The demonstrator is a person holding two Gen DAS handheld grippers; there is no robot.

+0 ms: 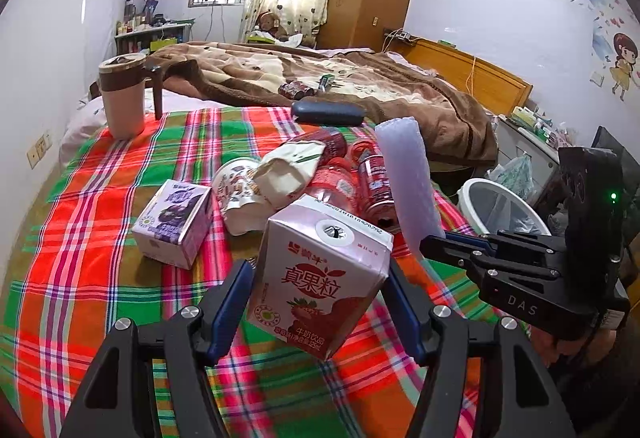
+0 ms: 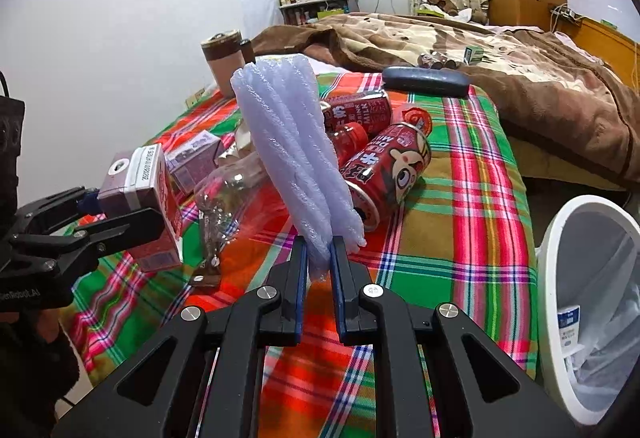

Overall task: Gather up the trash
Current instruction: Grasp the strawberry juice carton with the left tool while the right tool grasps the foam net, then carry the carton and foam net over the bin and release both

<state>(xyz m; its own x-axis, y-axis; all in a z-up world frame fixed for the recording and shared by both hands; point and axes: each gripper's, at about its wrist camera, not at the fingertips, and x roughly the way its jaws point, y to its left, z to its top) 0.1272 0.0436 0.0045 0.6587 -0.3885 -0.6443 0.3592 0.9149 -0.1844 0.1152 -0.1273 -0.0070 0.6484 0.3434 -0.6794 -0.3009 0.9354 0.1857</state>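
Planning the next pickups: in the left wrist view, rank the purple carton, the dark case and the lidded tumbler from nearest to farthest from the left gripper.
From the left gripper:
1. Purple carton, just ahead, left.
2. Dark case, beyond the trash pile, centre.
3. Lidded tumbler, far left corner of the plaid cloth.

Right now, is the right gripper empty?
No: in the right wrist view the right gripper has its fingers clamped on the lower end of a pale bubble-wrap roll, which stands up above the plaid bedspread.

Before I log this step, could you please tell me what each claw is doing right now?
Left claw: closed on the strawberry milk carton, lifted off the plaid blanket.
Right claw: shut on the bubble wrap roll.
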